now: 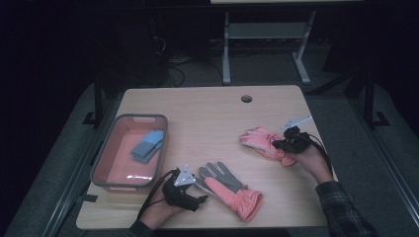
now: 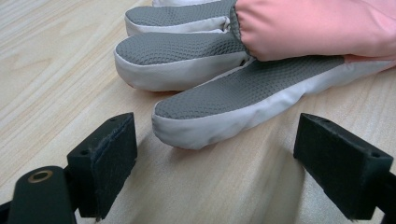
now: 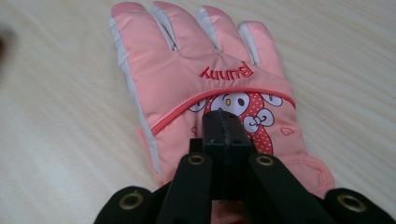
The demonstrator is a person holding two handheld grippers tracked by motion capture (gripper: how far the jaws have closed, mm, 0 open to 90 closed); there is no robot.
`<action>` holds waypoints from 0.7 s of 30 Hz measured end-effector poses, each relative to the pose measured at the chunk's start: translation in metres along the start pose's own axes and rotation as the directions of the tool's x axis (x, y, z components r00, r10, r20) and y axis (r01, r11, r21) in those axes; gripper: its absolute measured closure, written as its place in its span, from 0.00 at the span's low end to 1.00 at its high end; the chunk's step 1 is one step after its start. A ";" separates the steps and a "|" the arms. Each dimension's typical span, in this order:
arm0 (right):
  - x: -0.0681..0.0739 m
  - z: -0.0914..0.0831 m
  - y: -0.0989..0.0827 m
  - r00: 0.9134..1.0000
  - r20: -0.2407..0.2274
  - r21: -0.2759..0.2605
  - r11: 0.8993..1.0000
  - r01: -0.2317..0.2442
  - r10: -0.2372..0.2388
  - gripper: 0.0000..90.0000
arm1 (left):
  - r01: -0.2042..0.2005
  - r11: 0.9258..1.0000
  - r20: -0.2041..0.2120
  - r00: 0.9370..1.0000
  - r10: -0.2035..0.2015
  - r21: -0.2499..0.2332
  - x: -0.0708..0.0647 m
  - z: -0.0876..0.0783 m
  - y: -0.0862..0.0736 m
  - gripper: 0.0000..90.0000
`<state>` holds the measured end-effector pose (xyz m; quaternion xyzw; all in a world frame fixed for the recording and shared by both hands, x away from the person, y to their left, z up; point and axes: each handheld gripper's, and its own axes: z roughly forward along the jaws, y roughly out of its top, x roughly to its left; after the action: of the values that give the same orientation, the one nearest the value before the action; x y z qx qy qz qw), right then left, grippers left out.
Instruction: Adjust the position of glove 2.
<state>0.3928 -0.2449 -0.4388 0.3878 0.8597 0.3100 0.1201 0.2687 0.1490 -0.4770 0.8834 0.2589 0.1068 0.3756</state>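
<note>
L gripper [image 2: 215,154] sitting spread before grey-palmed glove [image 2: 243,88], not touching. R gripper [image 3: 226,128] pinching pink glove [image 3: 205,79], jaws pressed together on fabric.

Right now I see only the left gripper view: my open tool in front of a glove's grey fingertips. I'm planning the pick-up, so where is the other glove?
Observer: The second pink glove lies back up at the right of the table, apart from the glove before your tool.
Operator: And the right tool?
Observer: The right tool is shut, tips on that second glove's back near the cuff; pinched fabric I cannot confirm.
Operator: Anywhere to put them?
Observer: A grey-rimmed bin stands at the table's left, a blue folded item inside.
</note>
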 end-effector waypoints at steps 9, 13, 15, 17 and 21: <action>0.028 -0.002 0.000 0.997 -0.053 0.012 0.998 0.058 -0.058 1.00 | 0.000 1.000 0.000 1.000 0.000 0.000 0.000 0.000 0.000 0.14; 0.041 -0.004 0.000 0.994 -0.073 0.012 0.996 0.083 -0.082 1.00 | 0.000 1.000 0.000 1.000 0.000 0.000 0.000 0.000 0.000 0.14; 0.047 -0.005 -0.001 0.992 -0.084 0.010 0.995 0.096 -0.095 1.00 | 0.001 1.000 0.000 1.000 -0.001 0.000 0.000 0.000 0.000 0.14; 0.051 -0.010 -0.001 0.991 -0.081 -0.006 0.994 0.108 -0.108 1.00 | 0.001 1.000 0.000 1.000 -0.001 0.000 0.000 0.000 0.000 0.14; 0.046 -0.029 -0.003 0.995 -0.048 -0.066 0.994 0.083 -0.087 1.00 | 0.001 1.000 0.000 1.000 -0.001 0.000 0.000 0.000 0.000 0.14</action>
<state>0.3477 -0.2253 -0.4164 0.3389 0.8679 0.3414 0.1238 0.2682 0.1491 -0.4770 0.8833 0.2595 0.1067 0.3757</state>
